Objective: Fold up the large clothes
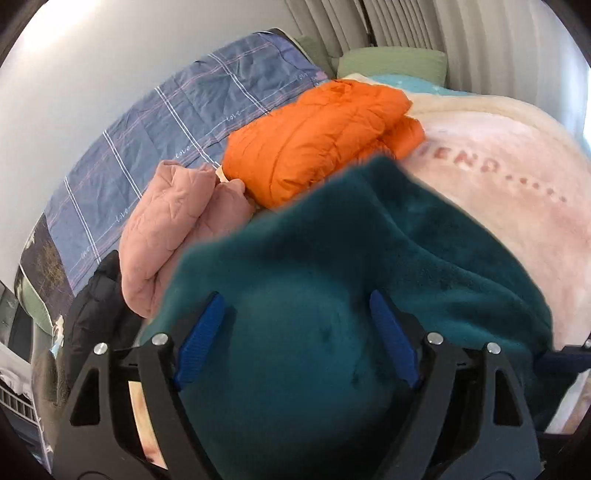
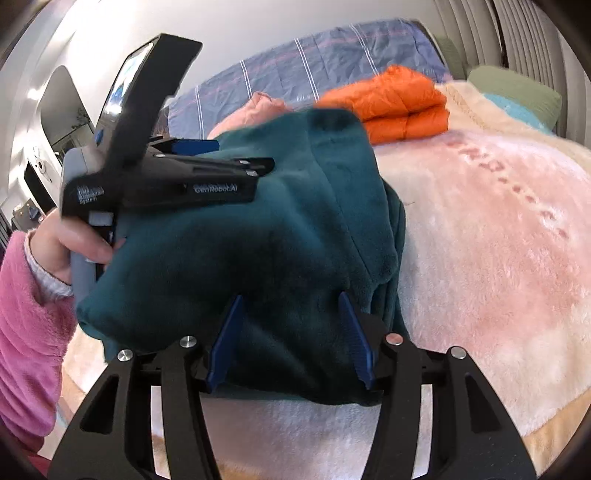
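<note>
Mostly hidden: teal fleece garment (image 2: 258,229) heaped on bed blanket (image 2: 498,258), filling both spread claws. Left claw (image 1: 295,332) wide around fleece; right claw (image 2: 291,339) half-spread, pad contact unclear. Orange jacket (image 1: 317,136) folded behind.

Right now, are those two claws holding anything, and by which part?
Both claws, left gripper and right gripper, straddle the bunched teal fleece near its front edge; whether either pinches it cannot be told.

We are in a home bedroom: a bed spread with a fluffy pink blanket (image 2: 480,229) and a blue checked quilt (image 1: 177,122), green pillows (image 1: 391,61) at its head, pale curtains (image 1: 406,22) behind (all drawn shut).
</note>
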A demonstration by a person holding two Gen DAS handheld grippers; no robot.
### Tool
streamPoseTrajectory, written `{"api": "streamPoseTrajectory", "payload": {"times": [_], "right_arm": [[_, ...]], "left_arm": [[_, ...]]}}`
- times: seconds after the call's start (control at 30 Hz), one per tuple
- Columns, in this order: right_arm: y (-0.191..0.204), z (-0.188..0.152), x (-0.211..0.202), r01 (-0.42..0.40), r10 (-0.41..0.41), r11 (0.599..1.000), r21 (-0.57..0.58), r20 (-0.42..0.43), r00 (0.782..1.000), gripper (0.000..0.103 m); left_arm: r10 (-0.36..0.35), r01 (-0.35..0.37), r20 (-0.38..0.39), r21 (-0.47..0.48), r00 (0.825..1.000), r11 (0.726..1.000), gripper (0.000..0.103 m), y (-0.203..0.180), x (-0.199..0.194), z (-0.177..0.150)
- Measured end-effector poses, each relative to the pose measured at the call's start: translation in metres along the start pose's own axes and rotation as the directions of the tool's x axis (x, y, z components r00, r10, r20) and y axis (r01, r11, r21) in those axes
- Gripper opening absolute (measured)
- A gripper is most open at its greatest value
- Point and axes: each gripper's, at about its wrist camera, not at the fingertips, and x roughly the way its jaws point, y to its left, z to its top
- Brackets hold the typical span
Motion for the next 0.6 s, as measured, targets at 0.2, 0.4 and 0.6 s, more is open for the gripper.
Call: {"api": "streamPoseTrajectory", "payload": {"times": [0.2, 0.4, 0.6], "right_arm": [[0.005, -0.004, -0.003, 0.015, -0.015, 1.000, -0.011, 0.016, 1.000, 0.055], [0.006, -0.006, -0.005, 0.021, -0.021, 1.000, -0.008, 0.026, 0.999, 0.055], [-0.005, -0.005, -0.019, -0.037, 0.035, 0.998, 0.044, 0.052, 0.998, 0.055]], "left_arm": [[0.029, -0.029, 0.030, 0.014, 0.999, 0.999, 0.082, -0.004, -0.008, -0.006], [0.031, -0.031, 0.034, 0.015, 0.999, 0.999, 0.082, -0.003, -0.008, -0.007], [0.031, -0.031, 0.042, 0.011, 0.999, 0.999, 0.082, -0.001, -0.010, -0.005]]}}
